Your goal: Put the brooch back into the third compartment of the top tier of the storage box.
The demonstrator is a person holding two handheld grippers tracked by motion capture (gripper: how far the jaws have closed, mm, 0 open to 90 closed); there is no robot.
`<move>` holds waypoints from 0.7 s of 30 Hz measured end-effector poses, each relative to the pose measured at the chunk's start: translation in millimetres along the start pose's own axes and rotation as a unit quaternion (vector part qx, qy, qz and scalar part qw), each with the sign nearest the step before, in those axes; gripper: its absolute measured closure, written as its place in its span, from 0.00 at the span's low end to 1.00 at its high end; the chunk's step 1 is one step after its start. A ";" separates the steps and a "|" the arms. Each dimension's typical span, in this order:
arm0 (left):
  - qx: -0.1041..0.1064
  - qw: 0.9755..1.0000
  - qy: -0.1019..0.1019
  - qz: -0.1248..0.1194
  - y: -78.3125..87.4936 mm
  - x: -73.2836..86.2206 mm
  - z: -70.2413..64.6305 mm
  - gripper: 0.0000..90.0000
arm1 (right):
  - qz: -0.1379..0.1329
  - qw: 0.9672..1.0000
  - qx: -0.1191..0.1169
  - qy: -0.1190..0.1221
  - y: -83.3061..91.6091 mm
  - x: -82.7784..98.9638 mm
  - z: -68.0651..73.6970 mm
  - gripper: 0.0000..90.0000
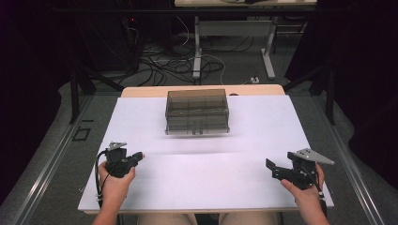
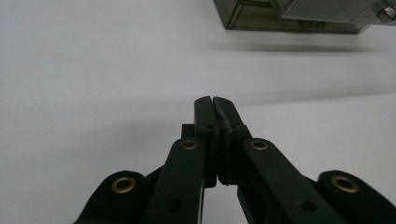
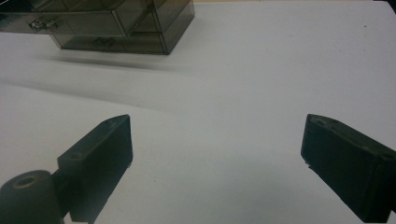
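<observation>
Approach stage. A smoky transparent drawer box (image 1: 197, 112) stands at upper centre of the white surface (image 1: 197, 183), drawers closed, well apart from both tools. Left gripper (image 1: 139, 155), lower left: jaws pressed together, empty. Right gripper (image 1: 273, 169), lower right: jaws wide, empty. Next, probably a reach toward a drawer handle.

A white table (image 1: 263, 122) with a wooden far edge filled the middle of the frame. Grey floor (image 1: 56, 168) lay on both sides. At top centre, cables (image 1: 164, 63) tangled on the floor beneath a desk (image 1: 234, 28) with white legs. Upper corners stayed dark.
</observation>
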State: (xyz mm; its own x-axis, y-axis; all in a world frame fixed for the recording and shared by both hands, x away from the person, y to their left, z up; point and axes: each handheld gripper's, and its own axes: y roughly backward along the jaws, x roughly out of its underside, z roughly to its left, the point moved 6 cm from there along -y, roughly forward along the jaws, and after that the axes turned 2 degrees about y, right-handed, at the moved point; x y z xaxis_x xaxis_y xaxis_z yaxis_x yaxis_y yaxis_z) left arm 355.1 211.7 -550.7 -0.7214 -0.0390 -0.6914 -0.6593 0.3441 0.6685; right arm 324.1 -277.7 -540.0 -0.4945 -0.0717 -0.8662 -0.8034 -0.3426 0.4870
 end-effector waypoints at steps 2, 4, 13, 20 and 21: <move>0.003 1.000 0.000 -0.002 0.9 -0.3 -2.6 1.00 | 0.000 1.000 0.000 0.000 0.1 0.0 0.1 0.10; 0.007 1.000 -0.004 -0.004 1.7 -0.6 -4.7 1.00 | 0.000 1.000 0.000 0.000 0.1 0.0 0.1 0.10; 0.021 1.000 -0.018 -0.012 4.0 -0.7 -16.9 1.00 | -0.004 1.000 0.000 0.001 -0.7 -0.2 0.1 0.10; 0.032 0.999 -0.029 -0.008 3.7 1.0 -27.1 1.00 | -0.003 1.000 0.001 0.001 0.0 -0.4 0.0 0.10; 0.032 0.999 -0.028 -0.011 3.1 1.1 -28.8 1.00 | -0.003 1.000 0.001 0.001 0.0 -0.4 0.0 0.10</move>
State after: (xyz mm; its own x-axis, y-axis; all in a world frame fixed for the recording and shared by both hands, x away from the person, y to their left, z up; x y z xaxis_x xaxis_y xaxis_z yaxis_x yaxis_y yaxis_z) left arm 346.2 185.6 -541.5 -0.6925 0.0054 -0.7214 -0.6585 0.4038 0.6351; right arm 324.3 -277.7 -539.7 -0.4886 -0.0708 -0.8696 -0.8072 -0.3416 0.4813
